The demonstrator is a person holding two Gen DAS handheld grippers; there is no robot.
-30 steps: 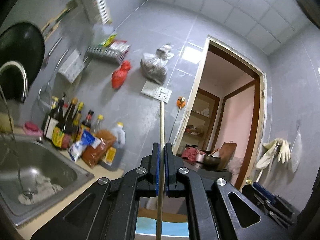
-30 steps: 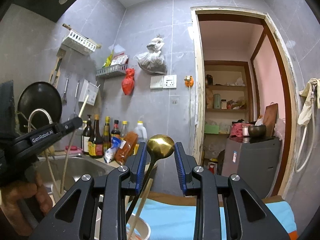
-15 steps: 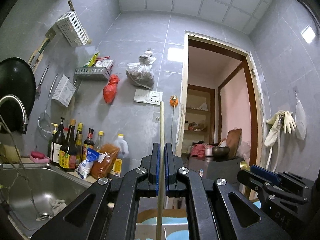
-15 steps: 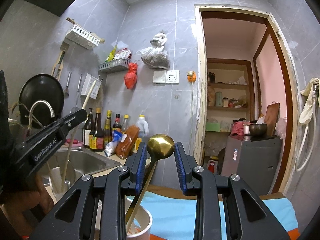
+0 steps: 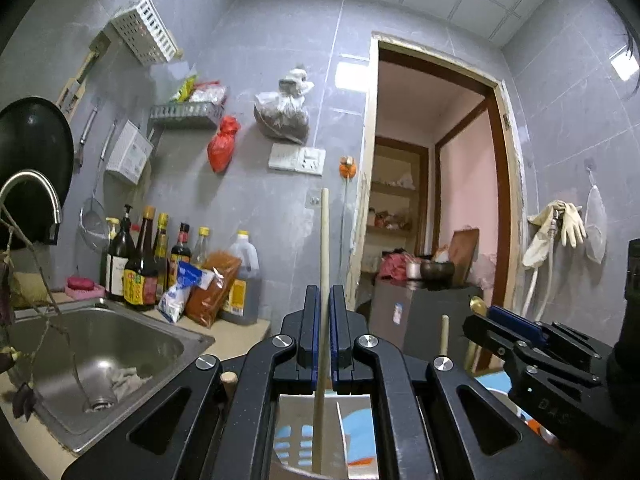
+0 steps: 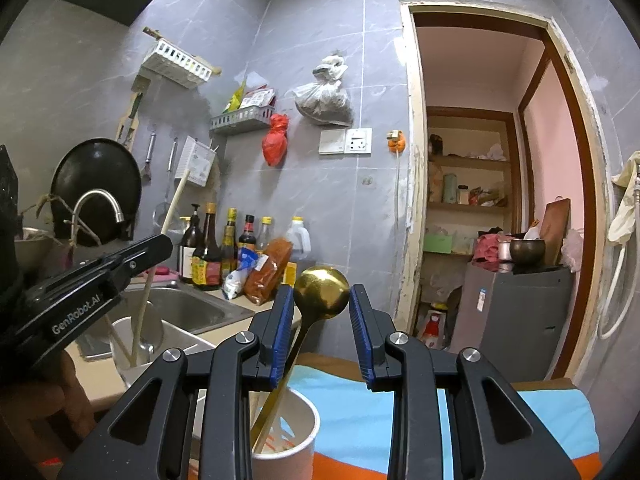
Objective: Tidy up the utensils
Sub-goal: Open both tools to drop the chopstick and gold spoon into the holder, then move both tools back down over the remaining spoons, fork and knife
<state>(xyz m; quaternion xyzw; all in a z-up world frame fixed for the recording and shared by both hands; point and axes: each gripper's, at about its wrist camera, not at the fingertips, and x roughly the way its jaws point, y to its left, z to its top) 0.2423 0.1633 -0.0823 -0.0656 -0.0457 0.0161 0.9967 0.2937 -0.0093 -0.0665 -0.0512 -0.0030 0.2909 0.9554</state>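
A: What is the left gripper (image 5: 324, 336) doing?

B: Its fingers (image 5: 311, 332) are pinching a wooden chopstick (image 5: 323, 248), which is standing upright, tip pointing to twelve o'clock. In the right wrist view the chopstick's lower end is sitting in a steel holder (image 6: 138, 344) by the sink (image 6: 188, 308).

A: And the right gripper (image 6: 322, 320)?

B: Its blue-padded fingers (image 6: 280, 328) are standing apart, gripping nothing. The gold spoon (image 6: 320, 290) is showing its bowl between them, closer to the pad at nine o'clock; whether it is touching that pad I cannot tell.

A: Where is the spoon resting?

B: Its handle is slanting down toward seven o'clock into a white cup (image 6: 298, 440) on the striped cloth (image 6: 520, 420), with more chopsticks inside.
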